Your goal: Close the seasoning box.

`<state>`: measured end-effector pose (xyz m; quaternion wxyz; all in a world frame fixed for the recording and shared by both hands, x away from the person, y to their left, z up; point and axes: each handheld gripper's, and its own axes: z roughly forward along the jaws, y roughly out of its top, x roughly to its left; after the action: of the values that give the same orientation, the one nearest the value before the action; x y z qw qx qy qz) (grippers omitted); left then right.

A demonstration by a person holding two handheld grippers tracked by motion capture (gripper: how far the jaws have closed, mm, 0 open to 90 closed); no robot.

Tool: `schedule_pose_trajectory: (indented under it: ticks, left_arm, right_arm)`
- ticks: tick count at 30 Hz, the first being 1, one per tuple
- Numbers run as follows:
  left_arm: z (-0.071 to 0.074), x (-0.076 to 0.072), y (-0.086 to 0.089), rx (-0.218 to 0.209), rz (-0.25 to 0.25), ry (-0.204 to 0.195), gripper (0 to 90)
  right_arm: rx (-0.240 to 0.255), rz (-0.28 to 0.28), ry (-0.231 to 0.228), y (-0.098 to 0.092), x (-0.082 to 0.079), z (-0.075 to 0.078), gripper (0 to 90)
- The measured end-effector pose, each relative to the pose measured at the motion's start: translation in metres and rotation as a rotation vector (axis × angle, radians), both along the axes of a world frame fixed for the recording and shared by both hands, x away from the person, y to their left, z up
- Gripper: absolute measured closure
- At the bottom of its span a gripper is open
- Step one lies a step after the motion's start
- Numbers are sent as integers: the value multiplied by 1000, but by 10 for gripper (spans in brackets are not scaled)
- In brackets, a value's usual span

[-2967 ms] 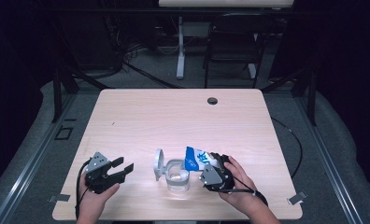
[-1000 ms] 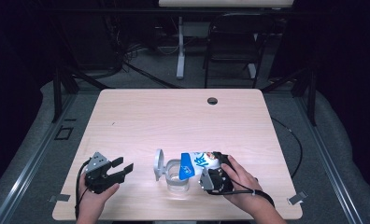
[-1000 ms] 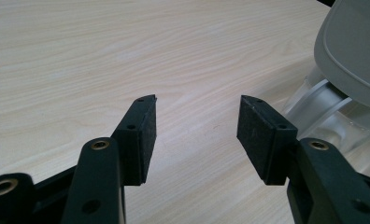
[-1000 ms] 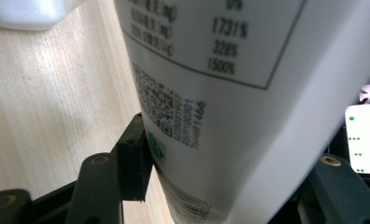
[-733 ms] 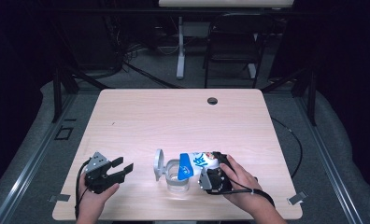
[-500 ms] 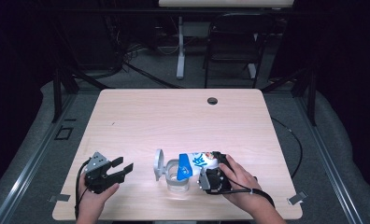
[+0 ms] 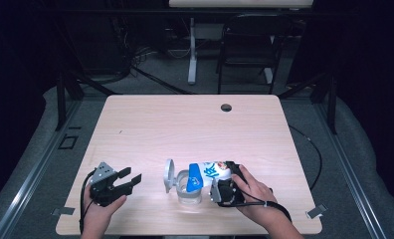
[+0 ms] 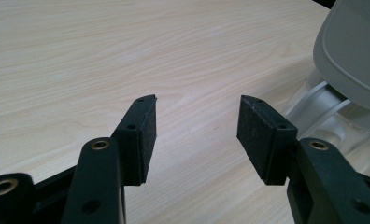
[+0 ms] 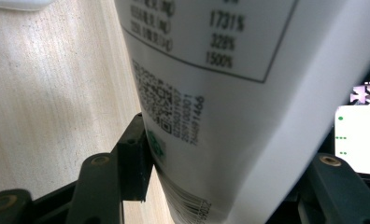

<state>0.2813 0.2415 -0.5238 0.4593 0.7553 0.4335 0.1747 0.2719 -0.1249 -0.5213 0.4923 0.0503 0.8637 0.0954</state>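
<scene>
My right gripper (image 7: 223, 178) is shut on a white bottle (image 7: 209, 174) with blue print and a blue top end. It holds the bottle tipped on its side, with the blue end over a clear container (image 7: 189, 195) near the table's front edge. The container's grey lid (image 7: 169, 175) stands flipped up on its left side. In the right gripper view the bottle's label (image 9: 211, 84) sits between the jaws, and the left pad (image 9: 135, 156) presses on it. My left gripper (image 7: 131, 181) rests open at the front left with nothing in it. Its view shows the pads (image 8: 140, 135) apart, with the lid (image 8: 351, 51) and the container (image 8: 321, 112) at the right.
The light wooden table (image 7: 185, 124) has a small dark round hole (image 7: 226, 107) near its far edge. A chair (image 7: 247, 47) and a stand's post (image 7: 191, 50) are on the floor beyond the table. A cable (image 7: 312, 149) hangs off the right side.
My right gripper has tipped the bottle lower, so that its blue end came down over the container. The left gripper has stayed where it was.
</scene>
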Motion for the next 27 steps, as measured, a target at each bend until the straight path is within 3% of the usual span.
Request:
schedule_pose_trajectory:
  ticks: [1,22,24,25,27]
  left_arm:
    - [0,0,0,-1,1,3,478]
    - [-1,0,1,-1,6,3,478]
    - [-1,0,1,-1,6,3,479]
    - [-1,0,1,-2,5,3,478]
    - [-1,0,1,0,6,4,478]
  right_arm:
    - [-17,-6,-3,0,0,1,434]
    - [-30,-13,-21,1,1,-1,437]
    - [-39,-9,-24,1,1,-3,437]
    - [-67,-17,-29,2,0,-1,437]
    - [-56,-8,-36,2,0,-4,437]
